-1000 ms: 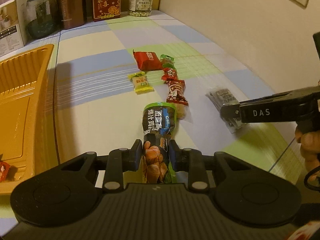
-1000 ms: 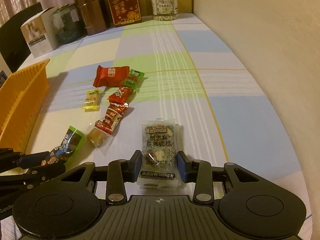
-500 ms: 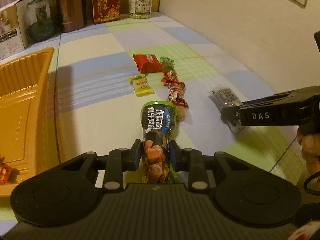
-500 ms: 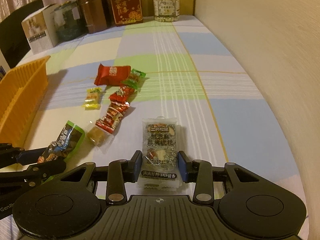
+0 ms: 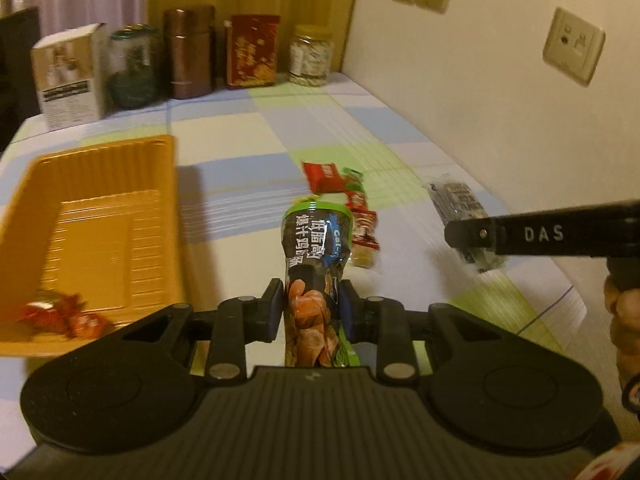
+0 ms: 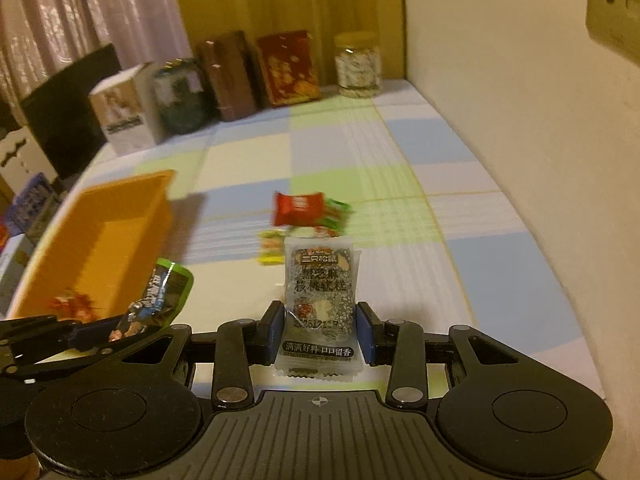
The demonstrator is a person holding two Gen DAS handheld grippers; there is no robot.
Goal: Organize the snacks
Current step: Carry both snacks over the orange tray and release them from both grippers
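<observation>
My left gripper (image 5: 311,308) is shut on a green and black snack pouch (image 5: 316,240) and holds it above the table, right of the orange tray (image 5: 100,216). The pouch also shows in the right wrist view (image 6: 160,296). My right gripper (image 6: 319,326) is shut on a clear packet of black sesame walnut cake (image 6: 319,288), lifted off the table. That packet also shows in the left wrist view (image 5: 456,200). Several small snacks (image 5: 344,196) lie on the checked tablecloth beyond. Red candies (image 5: 60,314) lie in the tray's near corner.
Along the far table edge stand a white box (image 5: 68,76), a green jar (image 5: 134,66), a brown canister (image 5: 188,52), a red box (image 5: 252,50) and a glass jar (image 5: 310,56). A wall (image 5: 500,100) runs along the table's right side.
Both grippers have risen with their snacks, and the black sesame packet has left the table. The left view has swung so more of the orange tray and the red candies shows.
</observation>
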